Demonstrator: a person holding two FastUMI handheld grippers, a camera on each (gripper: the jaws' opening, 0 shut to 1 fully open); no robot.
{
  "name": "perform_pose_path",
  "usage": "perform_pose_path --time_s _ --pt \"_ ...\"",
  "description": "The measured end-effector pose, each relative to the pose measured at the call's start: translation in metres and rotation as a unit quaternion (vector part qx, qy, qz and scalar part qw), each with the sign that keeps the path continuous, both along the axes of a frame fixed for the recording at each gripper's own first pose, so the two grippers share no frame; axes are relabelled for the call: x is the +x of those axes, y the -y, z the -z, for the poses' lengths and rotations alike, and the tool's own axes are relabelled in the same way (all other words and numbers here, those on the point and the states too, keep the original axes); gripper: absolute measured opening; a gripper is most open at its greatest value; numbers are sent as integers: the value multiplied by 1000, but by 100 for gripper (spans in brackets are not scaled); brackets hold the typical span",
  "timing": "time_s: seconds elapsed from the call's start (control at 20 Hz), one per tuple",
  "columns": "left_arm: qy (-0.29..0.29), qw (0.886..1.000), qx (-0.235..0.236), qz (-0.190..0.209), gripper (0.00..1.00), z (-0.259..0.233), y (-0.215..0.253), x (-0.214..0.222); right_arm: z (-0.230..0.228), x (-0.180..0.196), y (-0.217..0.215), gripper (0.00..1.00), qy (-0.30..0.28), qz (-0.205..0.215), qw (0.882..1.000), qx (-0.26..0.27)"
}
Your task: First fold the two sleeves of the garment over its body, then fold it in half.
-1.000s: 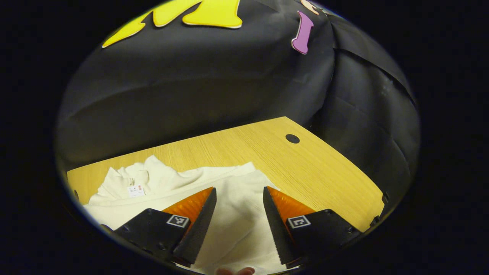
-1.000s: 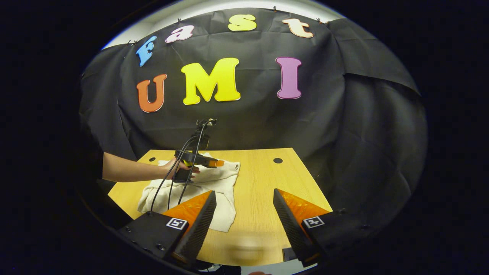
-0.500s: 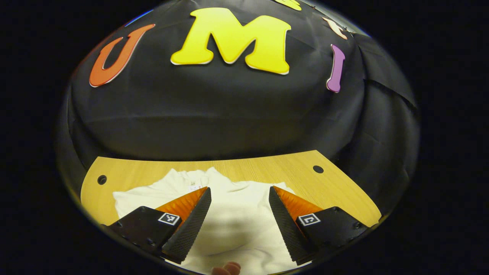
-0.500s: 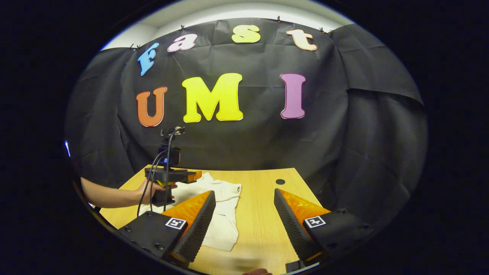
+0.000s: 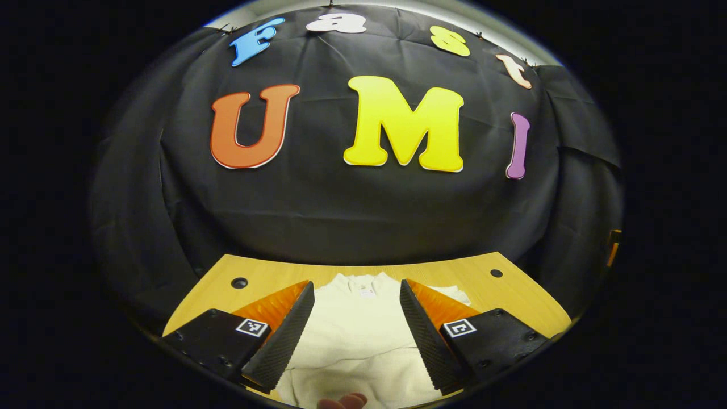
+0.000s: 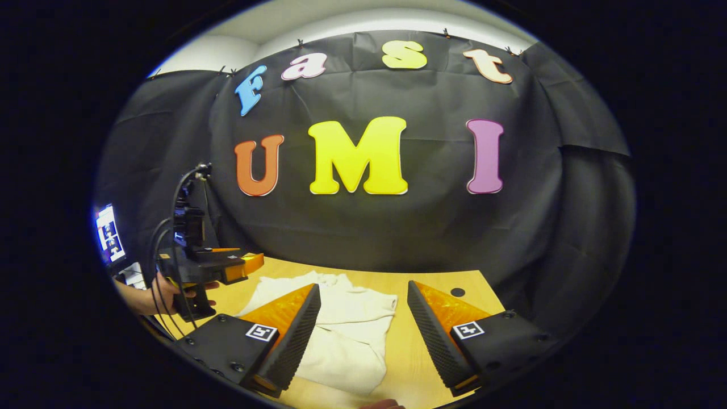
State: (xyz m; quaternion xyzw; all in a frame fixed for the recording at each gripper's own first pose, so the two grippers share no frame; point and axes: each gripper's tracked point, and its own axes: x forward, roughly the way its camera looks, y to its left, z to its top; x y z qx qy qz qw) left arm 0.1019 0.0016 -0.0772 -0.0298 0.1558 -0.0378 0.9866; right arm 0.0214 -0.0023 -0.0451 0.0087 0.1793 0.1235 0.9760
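Spread wide and gripping nothing, the left gripper fills the bottom of its view above the cream garment, which lies on the wooden table with its collar toward the black wall, long axis running up the frame. The right gripper is likewise parted and empty; the garment sits lower centre, the left gripper at left, off the cloth.

We note a wooden desk with round holes near its far corners. At far left, a lit screen, apparently a monitor, partly cut off.
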Motion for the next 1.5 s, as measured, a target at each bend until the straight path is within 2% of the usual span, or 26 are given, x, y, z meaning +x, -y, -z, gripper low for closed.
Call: perform_pose_path --time_s 0.15,0.3,0.5,0.7,1.0,1.25,1.5 --pt "6 1000 9 -12 96 -9 -20 -24 12 8 -13 96 -11 -17 1000 -3" --pt "-3 1000 7 -19 96 2 -37 -46 30 11 -17 96 -26 -23 999 -16" --pt "-55 998 -6 -23 96 41 -56 -83 59 5 -16 96 -59 -25 998 -20" --pt "-129 992 10 -6 96 97 -66 -121 110 -17 -5 94 -132 -20 991 -28" --pt "-230 973 5 9 96 152 -74 -170 175 -61 29 96 -240 -3 970 -50" --pt "-319 947 -43 7 96 199 -73 -195 225 -87 48 94 -314 11 947 -63" --pt "-373 924 -90 -4 96 231 -68 -200 272 -102 49 96 -382 32 922 -51"
